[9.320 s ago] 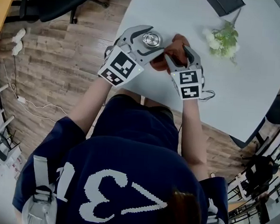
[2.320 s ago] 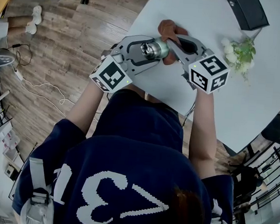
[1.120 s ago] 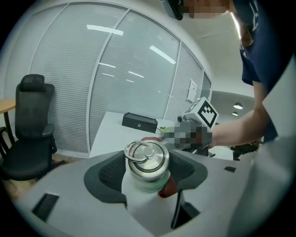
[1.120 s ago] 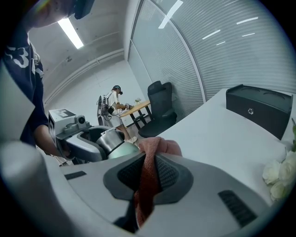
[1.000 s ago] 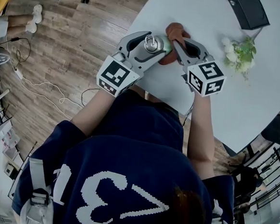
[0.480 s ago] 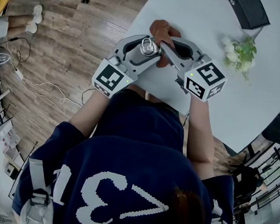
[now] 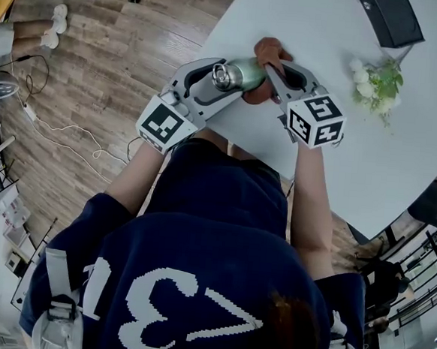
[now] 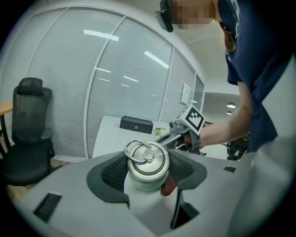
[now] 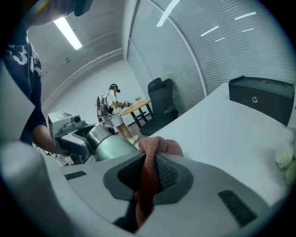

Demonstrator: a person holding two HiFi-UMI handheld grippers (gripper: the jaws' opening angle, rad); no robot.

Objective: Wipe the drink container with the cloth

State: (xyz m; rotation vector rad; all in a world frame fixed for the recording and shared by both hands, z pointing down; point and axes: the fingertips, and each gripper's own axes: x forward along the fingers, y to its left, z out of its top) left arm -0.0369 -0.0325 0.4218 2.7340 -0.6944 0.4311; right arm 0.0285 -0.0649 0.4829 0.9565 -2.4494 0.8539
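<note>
Left gripper (image 7: 230, 74): jaws clamped on the neck of the drink bottle (image 7: 251, 69), just under the steel lid. In the left gripper view the 2 dark pads press both sides of the bottle (image 8: 147, 172), with the lid's ring handle facing the camera. The bottle has a pale green body, is tilted almost level, and is held in the air over the near edge of the white table (image 7: 327, 35).

Right gripper (image 7: 270, 64): jaws nearly together, pinching the rust-red cloth (image 7: 268, 47). In the right gripper view the cloth (image 9: 149, 178) hangs between the pads and bunches above them, right against the green bottle body (image 9: 113, 147). The left gripper view shows a bit of the cloth (image 8: 169, 185) touching the bottle's underside.

The 2 grippers meet tip to tip, with the bottle and cloth between them.

Also on the table, well apart from the work: a small bunch of flowers (image 7: 378, 77) and a black box (image 7: 389, 14) at the far side.
</note>
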